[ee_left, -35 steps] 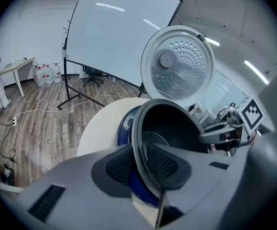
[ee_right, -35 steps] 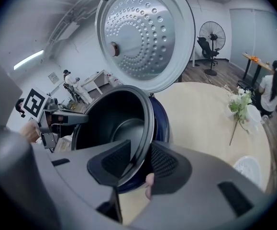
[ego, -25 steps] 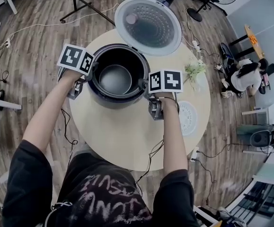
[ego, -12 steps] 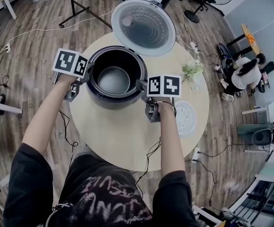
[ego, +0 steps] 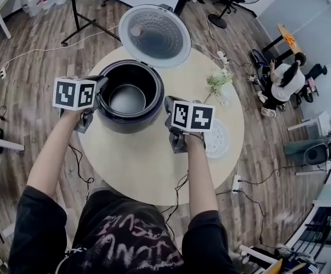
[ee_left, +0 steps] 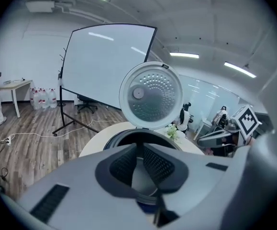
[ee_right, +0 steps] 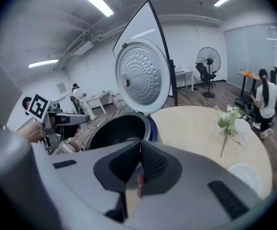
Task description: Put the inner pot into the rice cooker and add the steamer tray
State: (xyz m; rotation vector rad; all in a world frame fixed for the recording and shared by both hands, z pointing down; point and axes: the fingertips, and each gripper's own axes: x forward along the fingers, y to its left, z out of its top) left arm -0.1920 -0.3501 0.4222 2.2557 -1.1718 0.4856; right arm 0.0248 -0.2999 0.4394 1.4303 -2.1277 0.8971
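The dark rice cooker (ego: 132, 123) stands on the round table with its lid (ego: 154, 36) tipped up, and the inner pot (ego: 126, 100) sits inside it. The white steamer tray (ego: 218, 140) lies flat on the table to the cooker's right. My left gripper (ego: 100, 84) hovers at the cooker's left rim; its jaws are closing, almost together, with nothing between them (ee_left: 139, 150). My right gripper (ego: 168, 104) hangs just off the cooker's right side, shut and empty (ee_right: 139, 150). Neither one touches the pot.
A small vase of flowers (ego: 219, 84) stands at the table's far right, behind the tray. Cables trail over the table's near edge. A stand's legs (ego: 76, 16) are on the floor behind the cooker, and a seated person (ego: 282, 76) is at the far right.
Both grippers have lifted off the cooker's rim and drawn slightly outward. Their jaws have come together. The pot stays in the cooker.
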